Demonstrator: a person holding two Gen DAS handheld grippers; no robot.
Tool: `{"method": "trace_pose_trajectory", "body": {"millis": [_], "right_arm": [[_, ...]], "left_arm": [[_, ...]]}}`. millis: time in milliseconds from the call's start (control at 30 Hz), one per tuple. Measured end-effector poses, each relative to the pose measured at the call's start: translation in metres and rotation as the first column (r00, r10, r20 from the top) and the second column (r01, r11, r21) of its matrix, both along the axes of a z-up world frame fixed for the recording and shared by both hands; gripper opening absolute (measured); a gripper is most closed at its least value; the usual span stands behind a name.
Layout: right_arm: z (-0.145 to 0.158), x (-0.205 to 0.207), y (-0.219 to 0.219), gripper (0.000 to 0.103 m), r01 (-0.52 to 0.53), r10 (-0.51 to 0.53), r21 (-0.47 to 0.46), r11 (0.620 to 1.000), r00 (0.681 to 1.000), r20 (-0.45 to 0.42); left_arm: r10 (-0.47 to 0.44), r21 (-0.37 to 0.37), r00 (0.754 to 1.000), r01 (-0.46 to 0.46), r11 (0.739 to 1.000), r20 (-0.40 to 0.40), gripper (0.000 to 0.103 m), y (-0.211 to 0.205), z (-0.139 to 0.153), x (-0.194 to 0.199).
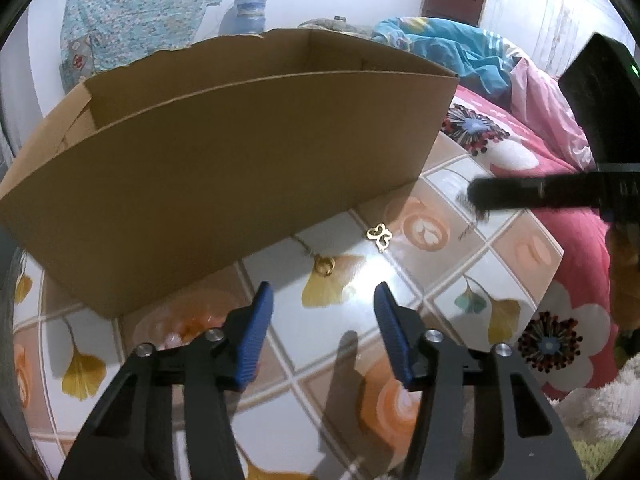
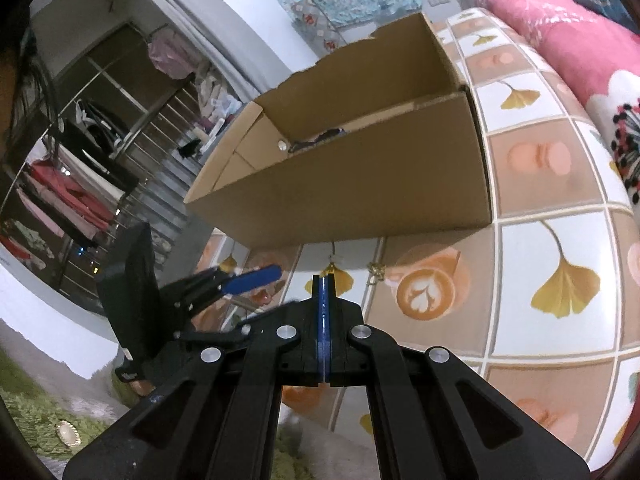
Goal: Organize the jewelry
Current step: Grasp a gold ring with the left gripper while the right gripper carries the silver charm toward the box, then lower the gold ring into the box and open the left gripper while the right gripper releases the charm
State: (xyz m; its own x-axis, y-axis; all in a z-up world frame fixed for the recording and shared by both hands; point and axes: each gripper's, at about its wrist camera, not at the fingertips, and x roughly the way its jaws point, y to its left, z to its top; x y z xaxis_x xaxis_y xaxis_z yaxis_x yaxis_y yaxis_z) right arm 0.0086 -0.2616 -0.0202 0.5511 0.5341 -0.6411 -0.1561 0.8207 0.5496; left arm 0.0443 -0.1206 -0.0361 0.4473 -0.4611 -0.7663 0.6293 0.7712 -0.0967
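So the left gripper (image 1: pixel 324 300) hangs over the near part of the table (image 1: pixel 520 280) with its blue pads apart and nothing between them. The right gripper (image 2: pixel 323 280) has its pads pressed flat together, and I can't see anything pinched in there.

Just past them, two gold pieces are still out on the tabletop: a little ring-like one (image 1: pixel 324 266) and a butterfly-shaped charm (image 1: pixel 379 236), both lying close to the front wall of the cardboard box (image 1: pixel 224 168). From the right side you can see something dark and a small round thing already sitting inside the box, so I'd guess it's partway done with these two left.

The table has a glossy cover with ginkgo leaves and latte cups. Beyond it, a pink floral bedspread (image 1: pixel 532 152) along the table's far right edge, a clothes rack (image 2: pixel 72 184), and shaggy green rug underneath.
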Motion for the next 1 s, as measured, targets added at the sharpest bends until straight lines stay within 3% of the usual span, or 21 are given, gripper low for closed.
{"method": "trace_pose_trajectory", "body": {"millis": [233, 400, 500, 800, 1000], "right_arm": [[-0.003, -0.009, -0.014, 0.0, 0.017, -0.017, 0.032, 0.999, 1.0, -0.013], [-0.005, -0.01, -0.02, 0.0, 0.026, -0.025, 0.041, 0.999, 1.0, -0.01], [-0.006, -0.011, -0.021, 0.0, 0.028, -0.028, 0.045, 0.999, 1.0, -0.008], [-0.005, -0.017, -0.028, 0.0, 0.043, -0.043, 0.055, 0.998, 0.999, 0.007], [0.011, -0.019, -0.025, 0.0, 0.043, -0.045, 0.038, 0.998, 0.998, 0.051]], "left_arm": [[-0.019, 0.064, 1.0, 0.019, 0.998, -0.01, 0.022, -0.02, -0.01, 0.016], [-0.026, 0.106, 1.0, 0.025, 0.994, 0.005, 0.018, -0.028, -0.013, 0.023], [-0.045, 0.141, 0.999, 0.042, 0.989, 0.023, 0.011, -0.035, -0.013, 0.023], [-0.076, 0.153, 0.997, 0.07, 0.986, 0.035, 0.01, -0.041, -0.009, 0.017], [-0.084, 0.089, 0.995, 0.079, 0.993, 0.049, 0.01, -0.029, 0.018, 0.005]]}}
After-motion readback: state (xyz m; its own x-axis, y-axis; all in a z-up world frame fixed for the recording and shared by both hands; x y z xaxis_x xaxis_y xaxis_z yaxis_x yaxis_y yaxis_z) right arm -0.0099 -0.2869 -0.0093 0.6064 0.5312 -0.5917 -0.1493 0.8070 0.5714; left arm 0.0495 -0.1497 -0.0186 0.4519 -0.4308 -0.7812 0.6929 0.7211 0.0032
